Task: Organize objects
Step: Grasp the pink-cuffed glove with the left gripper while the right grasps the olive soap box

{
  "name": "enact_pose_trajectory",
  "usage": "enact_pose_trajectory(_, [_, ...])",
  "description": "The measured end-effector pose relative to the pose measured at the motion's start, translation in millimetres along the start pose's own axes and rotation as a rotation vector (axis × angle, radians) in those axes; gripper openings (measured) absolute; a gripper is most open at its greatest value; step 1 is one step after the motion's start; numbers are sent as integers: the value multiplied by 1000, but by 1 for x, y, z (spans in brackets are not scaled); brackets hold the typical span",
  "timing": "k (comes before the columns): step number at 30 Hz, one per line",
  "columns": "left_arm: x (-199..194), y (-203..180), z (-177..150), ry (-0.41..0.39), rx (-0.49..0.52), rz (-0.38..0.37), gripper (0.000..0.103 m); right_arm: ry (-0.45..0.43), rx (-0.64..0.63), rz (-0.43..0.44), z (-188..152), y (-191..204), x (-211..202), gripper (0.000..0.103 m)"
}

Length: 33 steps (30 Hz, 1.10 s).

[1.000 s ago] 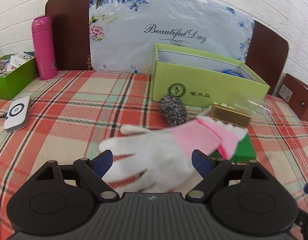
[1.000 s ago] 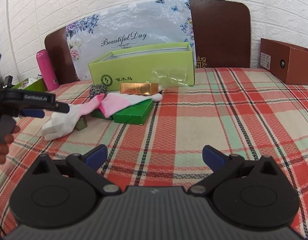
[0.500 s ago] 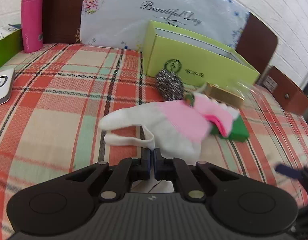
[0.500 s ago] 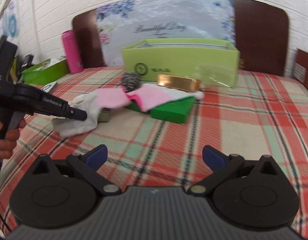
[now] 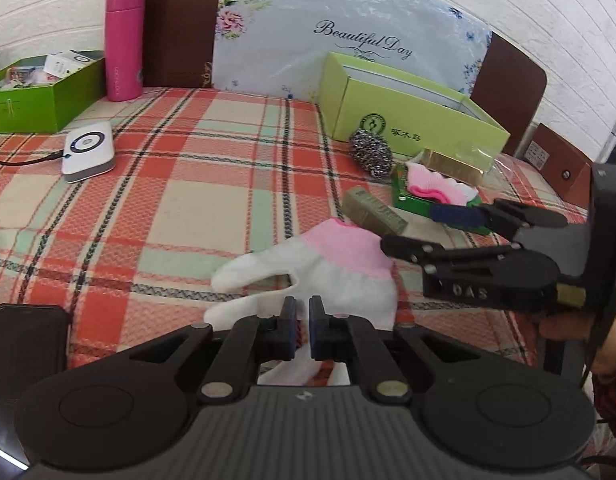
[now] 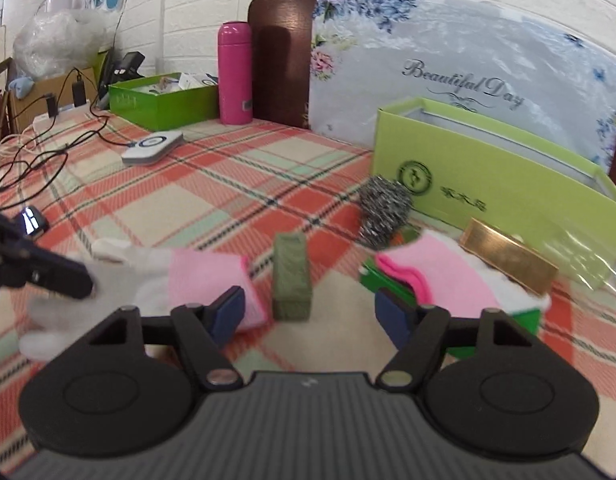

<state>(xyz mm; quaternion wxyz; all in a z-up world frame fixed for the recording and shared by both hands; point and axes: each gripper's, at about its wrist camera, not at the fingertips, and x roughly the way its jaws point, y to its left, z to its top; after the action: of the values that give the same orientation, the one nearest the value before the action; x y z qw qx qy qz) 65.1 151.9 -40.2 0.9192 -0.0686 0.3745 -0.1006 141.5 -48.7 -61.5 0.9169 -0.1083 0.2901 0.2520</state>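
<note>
The white-and-pink glove lies flat on the plaid tablecloth, long axis running diagonally – pink cuff toward the green box, fingers back toward the left gripper, which is pinched tight on its fingertip end. Right gripper is closing with nothing between its jaws – glove cuff just left. Only the right wrist view shows the cables.

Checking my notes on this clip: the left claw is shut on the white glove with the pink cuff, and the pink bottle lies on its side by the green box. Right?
Not quite. The left claw is shut on the white glove with the pink cuff, but the left wrist view shows the pink bottle standing upright beside the green box.
</note>
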Motion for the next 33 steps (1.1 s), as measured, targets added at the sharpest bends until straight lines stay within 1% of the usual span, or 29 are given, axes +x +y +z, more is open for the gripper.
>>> enact_pose_trajectory(1, [0,2,0,0,-9,1,13,5,6,9,2,1,5,52])
enact_pose_trajectory(2, [0,3,0,-1,-18,3,26,23,14,9,4,-1,10,29])
enact_pose_trajectory(3, [0,4,0,-6,-27,10,43,39,31,0,4,-3,12,23])
enact_pose_trajectory(4, [0,4,1,-19,-34,18,54,43,57,-5,1,-7,9,22])
enact_pose_trajectory(5, [-1,3,1,-40,-38,26,71,48,79,2,-2,-11,4,22])
enact_pose_trajectory(6, [-1,2,3,-65,-34,34,79,53,91,9,-7,-15,-3,22])
enact_pose_trajectory(7, [0,-1,7,-90,-17,37,80,56,97,2,-12,-18,-11,22])
enact_pose_trajectory(9, [9,-9,16,-105,31,34,83,70,118,-21,-22,-24,-27,22])
enact_pose_trajectory(10, [17,-13,21,-95,55,31,85,75,133,-24,-27,-28,-36,22])
enact_pose_trajectory(11, [27,-17,26,-69,78,30,89,82,149,-24,-30,-31,-42,22])
enact_pose_trajectory(14, [60,-27,33,68,125,28,89,115,178,-59,-30,-35,-51,22])
enact_pose_trajectory(15, [66,-31,32,98,134,21,88,127,178,-76,-29,-34,-53,22])
enact_pose_trajectory(16, [66,-35,29,101,148,13,88,133,176,-87,-28,-33,-54,22])
enact_pose_trajectory(17, [63,-40,26,94,166,5,85,136,176,-95,-27,-32,-56,22])
enact_pose_trajectory(18, [60,-44,23,97,179,-5,80,138,180,-98,-27,-32,-56,22])
enact_pose_trajectory(19, [57,-48,20,106,189,-5,80,137,187,-97,-27,-32,-57,22])
enact_pose_trajectory(23, [55,-58,9,105,247,52,82,134,205,-96,-29,-34,-55,22])
enact_pose_trajectory(24, [56,-59,9,99,248,66,85,135,206,-95,-29,-34,-54,22])
enact_pose_trajectory(26, [57,-58,9,93,230,78,87,133,201,-94,-29,-34,-51,24])
enact_pose_trajectory(29, [58,-60,9,91,221,88,86,136,200,-97,-30,-34,-47,25])
enact_pose_trajectory(30, [57,-62,9,88,223,86,81,135,201,-97,-31,-34,-46,25])
enact_pose_trajectory(31, [56,-63,8,85,226,86,78,132,202,-96,-32,-34,-46,25])
enact_pose_trajectory(32, [56,-66,8,84,233,94,72,127,205,-94,-33,-35,-46,25])
enact_pose_trajectory(33, [55,-68,8,82,237,99,64,122,210,-90,-34,-35,-47,23])
